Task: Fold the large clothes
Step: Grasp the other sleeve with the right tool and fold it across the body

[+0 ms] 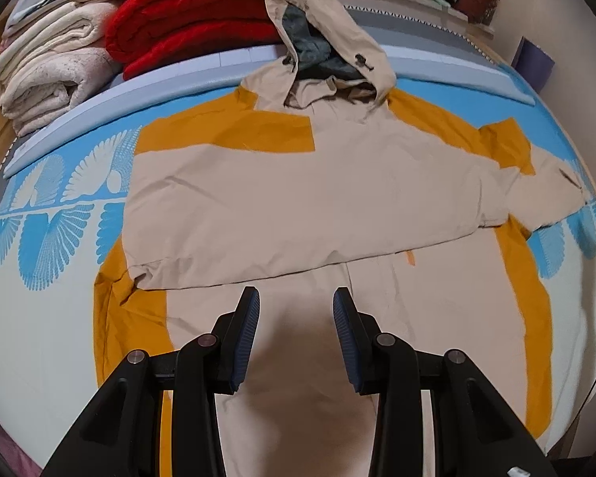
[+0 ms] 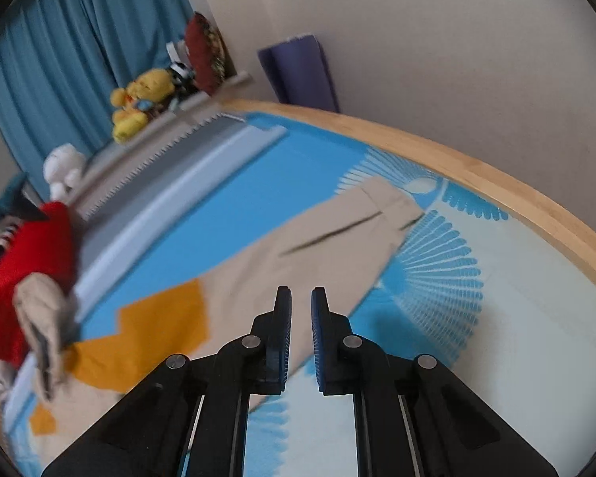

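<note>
Jacket (image 1: 298, 190), beige and mustard, lies spread on the bed (image 1: 59, 318), one sleeve folded across. It looks light, limp and slippery; pinch at the far cuff (image 2: 393, 202). Left gripper (image 1: 297, 298) gapes empty; right gripper (image 2: 301, 298) is nearly closed, empty.

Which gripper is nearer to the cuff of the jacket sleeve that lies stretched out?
Right. The right gripper hovers just over that sleeve, its cuff ahead. The left gripper is over the jacket body, the cuff far off.
</note>
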### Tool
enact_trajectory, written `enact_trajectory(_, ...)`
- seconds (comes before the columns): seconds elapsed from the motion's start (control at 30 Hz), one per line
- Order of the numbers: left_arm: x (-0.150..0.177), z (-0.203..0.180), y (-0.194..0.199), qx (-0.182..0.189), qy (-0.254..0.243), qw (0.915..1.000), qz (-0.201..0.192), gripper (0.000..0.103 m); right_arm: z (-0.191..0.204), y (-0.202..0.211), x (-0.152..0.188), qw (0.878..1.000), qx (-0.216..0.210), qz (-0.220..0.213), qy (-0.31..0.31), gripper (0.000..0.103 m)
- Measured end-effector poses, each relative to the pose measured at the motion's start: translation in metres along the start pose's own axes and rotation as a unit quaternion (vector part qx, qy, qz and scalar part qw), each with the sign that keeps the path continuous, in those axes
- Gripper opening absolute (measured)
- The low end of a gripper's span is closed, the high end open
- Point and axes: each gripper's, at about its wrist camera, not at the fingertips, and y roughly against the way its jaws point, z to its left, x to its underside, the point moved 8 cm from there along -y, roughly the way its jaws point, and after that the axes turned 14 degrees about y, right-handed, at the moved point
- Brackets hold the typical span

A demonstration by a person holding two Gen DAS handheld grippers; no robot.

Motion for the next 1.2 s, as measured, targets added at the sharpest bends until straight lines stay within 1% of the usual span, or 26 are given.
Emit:
enact_trajectory(0.1, 0.004, 0.0, -0.01, -0.007, -0.006, 0.9999, 0.008, 0.035, -0.016, -0.039, 0.011, 1.0, -0.01, 0.028, -0.006, 0.012)
enact_trajectory(0.23, 0.006, -0.001, -0.018, -0.013, -0.02, 0.9997, 0.011, 0.036, -0.037, -0.077, 0.019, 0.999, -0.009, 0.044, -0.029, 0.014)
enact_trajectory(0.33, 0.004, 0.001, -0.022, -0.02, -0.025, 0.9994, 0.011, 0.036, -0.045, -0.103, 0.024, 0.998, -0.005, 0.062, -0.03, 0.015)
enact_trajectory(0.43, 0.001, 0.003, -0.027, -0.02, -0.019, 0.9995, 0.013, 0.036, -0.046, -0.127, 0.031, 0.996, -0.012, 0.082, -0.036, 0.022)
enact_trajectory(0.47, 0.0, 0.002, -0.028, -0.02, -0.019, 0.9995, 0.014, 0.036, -0.05, -0.135, 0.034, 0.995, -0.006, 0.089, -0.045, 0.027)
enact_trajectory(0.53, 0.001, 0.0, -0.031, -0.019, -0.022, 0.9995, 0.017, 0.036, -0.057, -0.146, 0.039, 0.994, 0.004, 0.093, -0.063, 0.036)
enact_trajectory(0.57, 0.001, -0.002, -0.033, -0.018, -0.024, 0.9994, 0.019, 0.036, -0.061, -0.15, 0.041, 0.993, 0.009, 0.095, -0.072, 0.036)
enact_trajectory(0.63, 0.001, -0.004, -0.035, -0.015, -0.026, 0.9993, 0.022, 0.036, -0.066, -0.155, 0.04, 0.993, 0.015, 0.08, -0.09, 0.038)
enact_trajectory(0.73, -0.001, -0.004, -0.034, -0.015, -0.026, 0.9994, 0.018, 0.036, -0.066, -0.161, 0.035, 0.993, 0.029, 0.076, -0.088, 0.039)
enact_trajectory(0.77, -0.002, -0.004, -0.034, -0.015, -0.025, 0.9994, 0.018, 0.036, -0.065, -0.162, 0.033, 0.993, 0.03, 0.075, -0.089, 0.039)
enact_trajectory(0.83, -0.004, -0.004, -0.032, -0.014, -0.021, 0.9996, 0.016, 0.036, -0.061, -0.163, 0.025, 0.993, 0.028, 0.072, -0.089, 0.015)
enact_trajectory(0.87, -0.005, -0.003, -0.03, -0.012, -0.019, 0.9996, 0.015, 0.036, -0.059, -0.162, 0.022, 0.993, 0.028, 0.069, -0.089, 0.01)
enact_trajectory(0.97, -0.011, -0.002, -0.021, -0.005, -0.012, 0.9999, 0.006, 0.036, -0.046, -0.146, 0.008, 0.996, 0.04, 0.044, -0.069, 0.007)
enact_trajectory(1.0, -0.014, -0.002, -0.018, -0.003, -0.01, 0.9999, 0.002, 0.036, -0.036, -0.135, 0.0, 0.997, 0.046, 0.028, -0.047, 0.005)
enact_trajectory(1.07, -0.019, 0.002, -0.009, 0.002, 0.0, 1.0, -0.004, 0.036, -0.019, -0.111, -0.013, 0.999, 0.048, 0.002, -0.025, 0.004)
enact_trajectory(1.13, -0.025, 0.007, -0.001, 0.009, 0.012, 0.9998, -0.01, 0.036, 0.013, -0.081, -0.03, 0.999, 0.038, -0.03, 0.015, 0.004)
enact_trajectory(1.2, -0.029, 0.011, 0.004, 0.014, 0.021, 0.9996, -0.013, 0.036, 0.057, -0.049, -0.044, 0.996, 0.024, -0.056, 0.063, 0.003)
